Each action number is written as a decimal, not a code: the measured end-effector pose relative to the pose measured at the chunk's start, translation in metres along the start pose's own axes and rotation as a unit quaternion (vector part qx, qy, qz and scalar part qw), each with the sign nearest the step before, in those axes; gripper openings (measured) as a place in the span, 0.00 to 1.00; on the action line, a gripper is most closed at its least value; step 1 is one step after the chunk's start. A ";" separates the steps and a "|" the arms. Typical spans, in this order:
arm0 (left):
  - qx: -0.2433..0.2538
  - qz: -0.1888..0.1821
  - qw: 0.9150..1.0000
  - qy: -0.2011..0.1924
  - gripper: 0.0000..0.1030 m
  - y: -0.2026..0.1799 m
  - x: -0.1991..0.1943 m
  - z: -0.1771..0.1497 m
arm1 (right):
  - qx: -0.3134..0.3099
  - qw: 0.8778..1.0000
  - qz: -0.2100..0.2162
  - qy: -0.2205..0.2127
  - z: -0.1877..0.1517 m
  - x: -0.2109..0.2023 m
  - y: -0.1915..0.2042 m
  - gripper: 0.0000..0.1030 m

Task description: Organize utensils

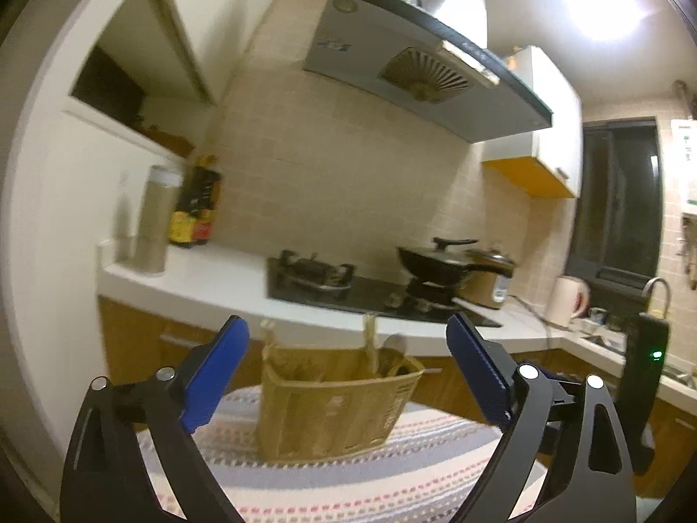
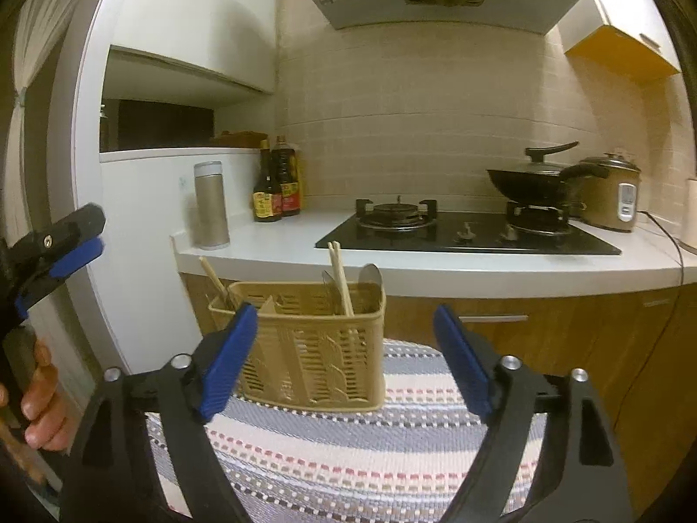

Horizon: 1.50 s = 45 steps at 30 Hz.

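A tan plastic utensil basket [image 2: 313, 348] stands on a striped cloth [image 2: 370, 444]; it also shows in the left wrist view [image 1: 331, 401]. Wooden chopsticks [image 2: 340, 279] and a metal spoon [image 2: 370, 276] stand in its right compartment, and more chopsticks [image 2: 215, 281] lean in its left end. My right gripper [image 2: 344, 361] is open and empty, just in front of the basket. My left gripper [image 1: 348, 375] is open and empty, facing the basket from a little way off. The left gripper's fingers [image 2: 65, 253] also show at the left edge of the right wrist view.
A white counter [image 2: 435, 261] behind the basket holds a black gas hob [image 2: 466, 231], a wok [image 2: 531, 183], a rice cooker [image 2: 610, 196], sauce bottles [image 2: 276, 187] and a steel flask [image 2: 211, 205]. A kettle [image 1: 566, 300] and sink tap [image 1: 658, 292] stand right.
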<state>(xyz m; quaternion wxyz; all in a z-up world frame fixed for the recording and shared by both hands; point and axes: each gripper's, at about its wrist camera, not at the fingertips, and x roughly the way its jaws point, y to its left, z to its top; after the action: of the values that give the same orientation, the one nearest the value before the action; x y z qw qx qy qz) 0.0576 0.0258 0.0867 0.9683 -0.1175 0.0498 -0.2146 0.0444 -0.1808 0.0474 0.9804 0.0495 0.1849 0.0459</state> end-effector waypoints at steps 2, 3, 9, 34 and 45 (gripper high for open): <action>0.003 0.033 0.999 -0.002 0.90 -0.002 -0.003 -0.014 | 0.008 1.000 -0.015 -0.008 -0.007 -0.001 -0.002 0.83; 0.005 0.048 0.999 -0.004 0.91 -0.002 -0.005 -0.019 | 0.012 0.999 -0.031 -0.015 -0.011 -0.003 -0.004 0.84; 0.032 0.126 0.991 -0.009 0.92 -0.010 0.001 -0.051 | 0.050 0.997 -0.052 -0.024 -0.033 0.006 -0.023 0.84; 0.063 0.187 0.980 0.020 0.92 -0.010 0.018 -0.085 | -0.002 0.996 -0.071 -0.055 -0.041 0.003 -0.015 0.90; 0.059 0.190 0.980 0.021 0.92 -0.008 0.016 -0.085 | -0.022 0.996 -0.072 -0.036 -0.047 0.012 -0.007 0.92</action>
<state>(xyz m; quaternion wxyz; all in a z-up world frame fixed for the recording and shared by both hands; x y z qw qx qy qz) 0.0567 -0.0054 0.0061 0.9954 -0.0443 0.0788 -0.0313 0.0383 -0.1831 -0.0014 0.9880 0.0160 0.1517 -0.0230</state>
